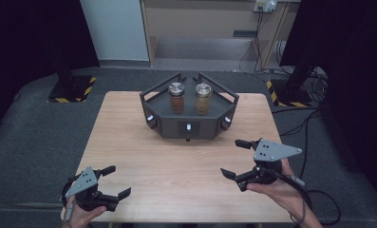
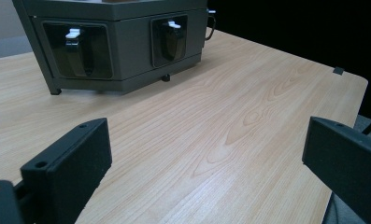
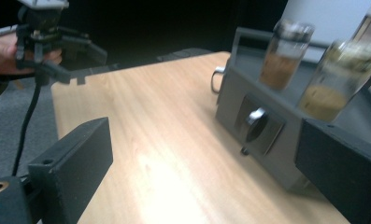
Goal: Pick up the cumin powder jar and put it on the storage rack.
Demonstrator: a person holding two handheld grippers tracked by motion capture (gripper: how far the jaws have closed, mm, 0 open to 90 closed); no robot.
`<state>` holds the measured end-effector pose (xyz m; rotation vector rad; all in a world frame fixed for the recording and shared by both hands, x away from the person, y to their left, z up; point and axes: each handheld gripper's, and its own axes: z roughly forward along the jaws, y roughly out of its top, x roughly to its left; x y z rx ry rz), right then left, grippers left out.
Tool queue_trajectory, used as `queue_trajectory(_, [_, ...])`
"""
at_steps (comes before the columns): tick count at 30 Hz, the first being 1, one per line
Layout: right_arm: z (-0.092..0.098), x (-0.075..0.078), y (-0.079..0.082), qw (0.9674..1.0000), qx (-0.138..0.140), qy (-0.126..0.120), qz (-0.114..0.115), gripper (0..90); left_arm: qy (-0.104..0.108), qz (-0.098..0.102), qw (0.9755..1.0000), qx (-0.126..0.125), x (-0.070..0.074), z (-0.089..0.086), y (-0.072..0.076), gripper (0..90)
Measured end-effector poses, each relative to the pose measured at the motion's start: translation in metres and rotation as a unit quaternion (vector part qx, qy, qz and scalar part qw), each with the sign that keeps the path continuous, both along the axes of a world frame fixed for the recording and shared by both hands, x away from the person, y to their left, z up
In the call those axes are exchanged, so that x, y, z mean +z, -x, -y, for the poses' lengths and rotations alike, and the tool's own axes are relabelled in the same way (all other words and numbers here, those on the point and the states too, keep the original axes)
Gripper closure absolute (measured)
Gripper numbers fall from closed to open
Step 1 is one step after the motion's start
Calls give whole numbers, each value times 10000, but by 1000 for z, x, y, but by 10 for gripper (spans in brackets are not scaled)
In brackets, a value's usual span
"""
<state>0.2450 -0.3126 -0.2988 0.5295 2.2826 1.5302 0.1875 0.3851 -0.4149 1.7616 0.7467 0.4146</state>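
A wooden table (image 1: pixel 176 161) carries a dark grey angular stand (image 1: pixel 188 114) at its far centre. Two glass jars stand upright on the stand's top deck, side by side but apart: the left jar (image 1: pixel 176 98) holds brown contents, the right jar (image 1: pixel 202 99) holds lighter tan contents, and both have metal lids. The left gripper (image 1: pixel 116 181) is held at the near left corner of the table, jaws spread wide with nothing between them. The right gripper (image 1: pixel 235 158) is held near the right edge, jaws likewise spread wide and empty. Both grippers are well apart from the stand.
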Motion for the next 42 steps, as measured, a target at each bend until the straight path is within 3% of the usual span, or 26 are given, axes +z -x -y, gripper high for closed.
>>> queue_trajectory(11, [6, -44, 20, 9997, -213, -15, 106, 53, 0, 0, 10000, 14, 0, 0, 0, 6])
queue_trajectory(19, [9, -77, 27, 9996, -275, -57, -54, 59, 12, 34, 10000, 68, -1, 0, 2, 5])
queue_trajectory(28, [16, -107, 39, 9978, -644, -172, -51, 50, -1, 36, 10000, 64, -1, 1, 2, 5])
queue_trajectory(33, [18, -118, 42, 9964, -801, -240, -103, 50, 7, 50, 10000, 74, -1, 1, 3, 5])
queue_trajectory(42, [20, -132, 47, 9949, -969, -288, 22, 51, 45, 101, 9999, 81, -2, 3, 2, 6])
